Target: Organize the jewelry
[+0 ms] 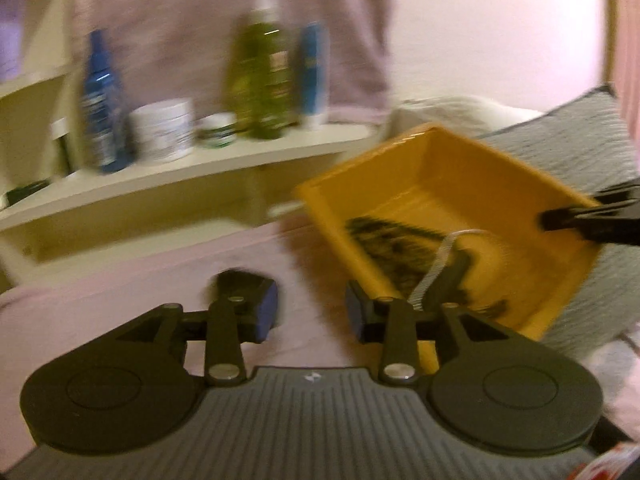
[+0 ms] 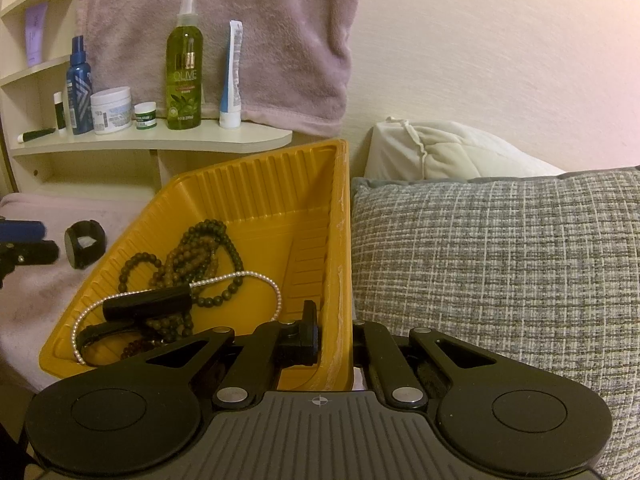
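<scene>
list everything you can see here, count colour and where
tray: 1, yellow, tilted on the pink cover, right wall clamped by the right gripper
bead strands: dark brown-green, count unclear, in the tray
pearl strand: 1, white, in the tray
black band: 1, on the pink cover left of the tray
shelf: cream, holding the green spray bottle, blue bottle, white tube, two jars
towel: 1, pink, hanging behind the shelf
cushion: 1, grey
pillow: 1, white
left gripper: open, empty
right gripper: shut on the tray wall
</scene>
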A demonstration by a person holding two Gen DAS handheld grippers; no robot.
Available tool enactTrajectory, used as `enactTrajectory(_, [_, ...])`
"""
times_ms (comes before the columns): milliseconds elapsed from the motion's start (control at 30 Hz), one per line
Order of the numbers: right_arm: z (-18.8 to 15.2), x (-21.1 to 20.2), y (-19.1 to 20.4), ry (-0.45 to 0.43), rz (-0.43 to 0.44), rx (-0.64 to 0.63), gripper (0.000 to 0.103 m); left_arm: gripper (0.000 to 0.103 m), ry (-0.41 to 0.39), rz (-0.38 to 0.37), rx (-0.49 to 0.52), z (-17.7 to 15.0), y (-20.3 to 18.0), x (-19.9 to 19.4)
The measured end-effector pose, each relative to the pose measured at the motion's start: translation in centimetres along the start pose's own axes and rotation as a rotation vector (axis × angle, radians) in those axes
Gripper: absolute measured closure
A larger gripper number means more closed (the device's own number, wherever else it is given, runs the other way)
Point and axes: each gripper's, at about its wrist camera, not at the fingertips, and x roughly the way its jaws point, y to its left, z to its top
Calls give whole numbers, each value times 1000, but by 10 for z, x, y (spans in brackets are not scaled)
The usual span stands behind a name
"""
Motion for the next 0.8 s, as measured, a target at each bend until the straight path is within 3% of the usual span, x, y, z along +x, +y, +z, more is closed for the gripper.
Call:
enactTrajectory(100, [0,1,0,3,-2,0,99,59,12,41,-14,-4,15,5])
enactTrajectory(167, [0,2,0,6,-3,-1,99,46,14,63,-7,-6,20,10])
enactTrajectory(267, [0,3,-1,9,-3,-2,99,38,19,74,6,-8,23,21])
enactTrajectory(700, [-2,11,-4,24,-3,1,100,39,74,65,74,-12,28,69])
enactTrajectory(800, [-2,12,-5,27,-3,3,100,48,97,61,74,-13,30,75])
